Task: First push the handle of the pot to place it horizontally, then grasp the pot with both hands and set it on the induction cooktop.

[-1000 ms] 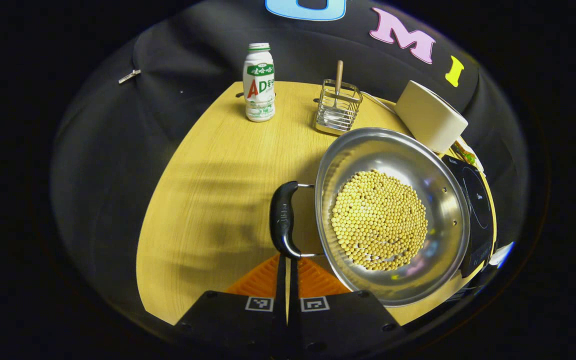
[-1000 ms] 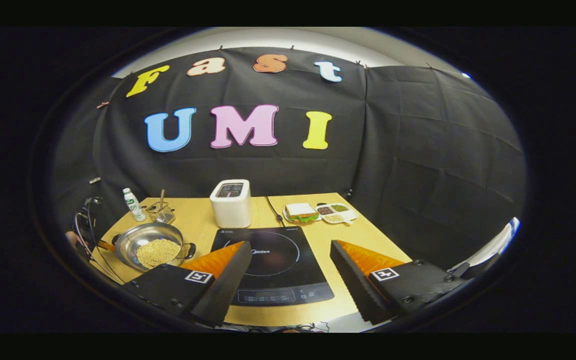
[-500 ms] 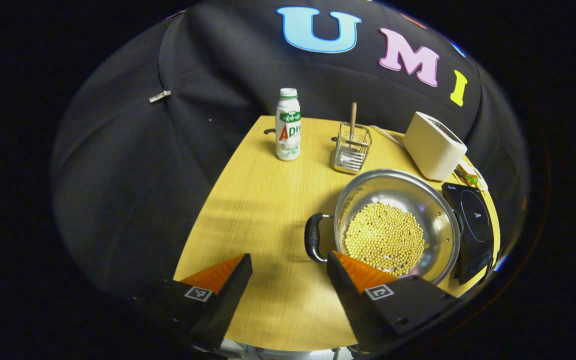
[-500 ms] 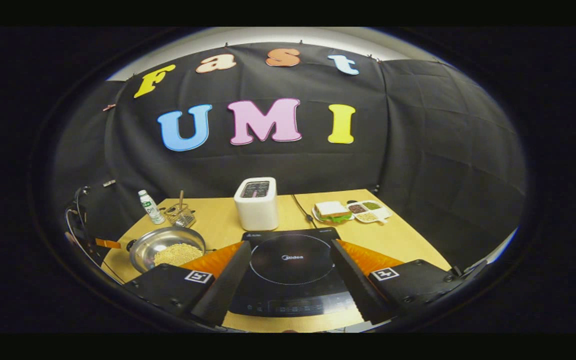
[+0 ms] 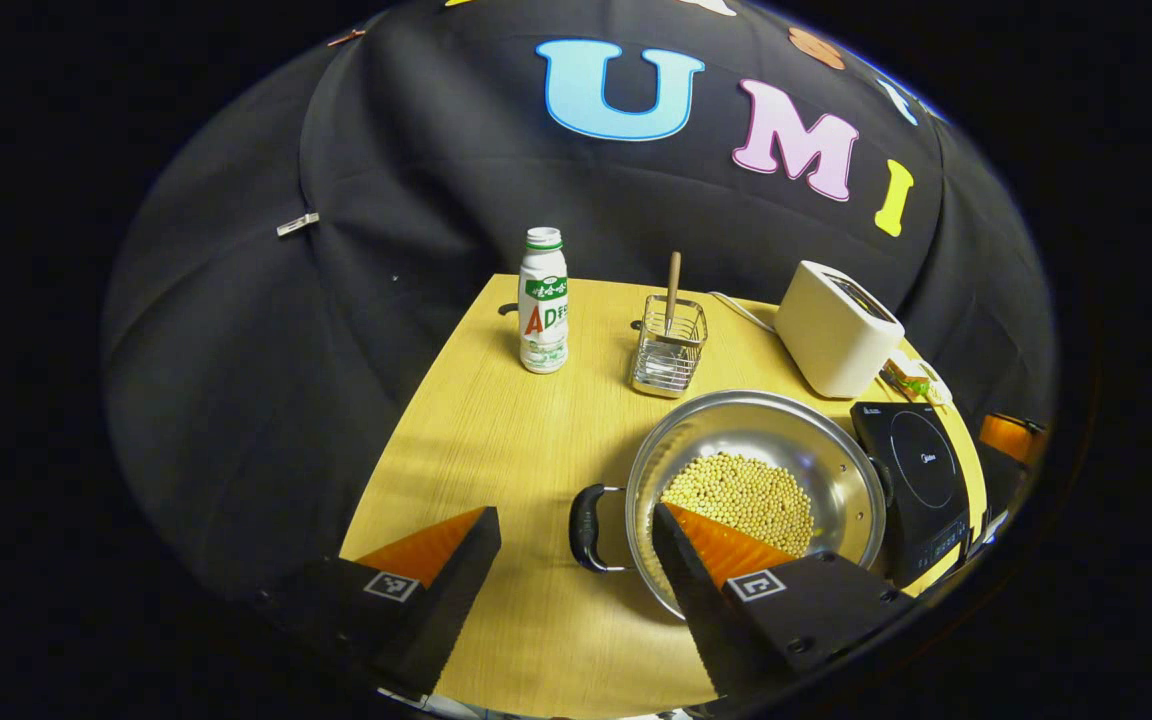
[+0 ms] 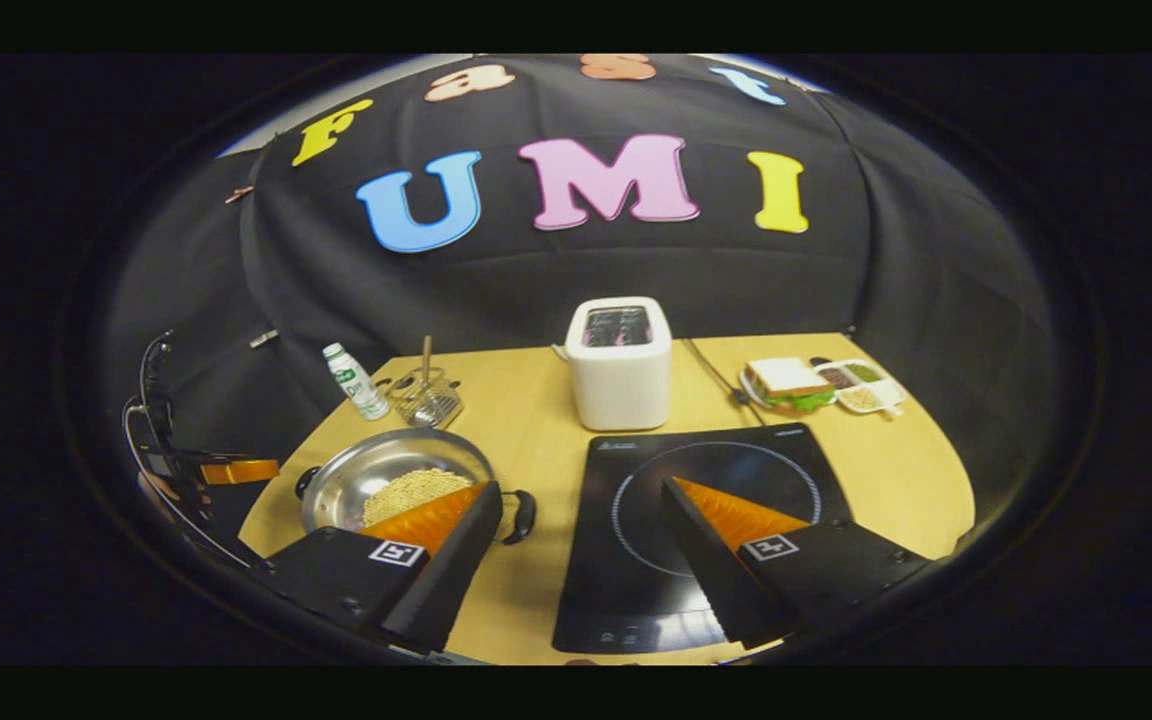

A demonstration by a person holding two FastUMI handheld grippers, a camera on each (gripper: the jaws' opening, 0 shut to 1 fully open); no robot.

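Note:
A steel pot point(image 5: 736, 420) full of pale beans stands on the wooden table point(image 5: 496, 440), just left of the black induction cooktop point(image 5: 921, 475). One black loop handle point(image 5: 584, 527) points toward my left gripper point(image 5: 574, 513), which hovers open above it, apart from it. In the right gripper view the pot point(image 6: 376, 470) sits at the left, its other handle point(image 6: 521, 515) facing the cooktop point(image 6: 626, 540). My right gripper point(image 6: 581, 490) is open above the gap between pot and cooktop, holding nothing. The left gripper point(image 6: 236, 470) shows beyond the pot.
A white toaster point(image 6: 621, 365) stands behind the cooktop. A drink bottle point(image 5: 543, 300) and a wire basket point(image 5: 669, 348) with a wooden stick stand at the back behind the pot. A sandwich point(image 6: 786, 385) and a snack dish point(image 6: 861, 385) lie at the back right.
My left gripper was shut at the pot's handle; it has opened and drawn back and up. My right gripper has moved forward and left, over the cooktop's left edge.

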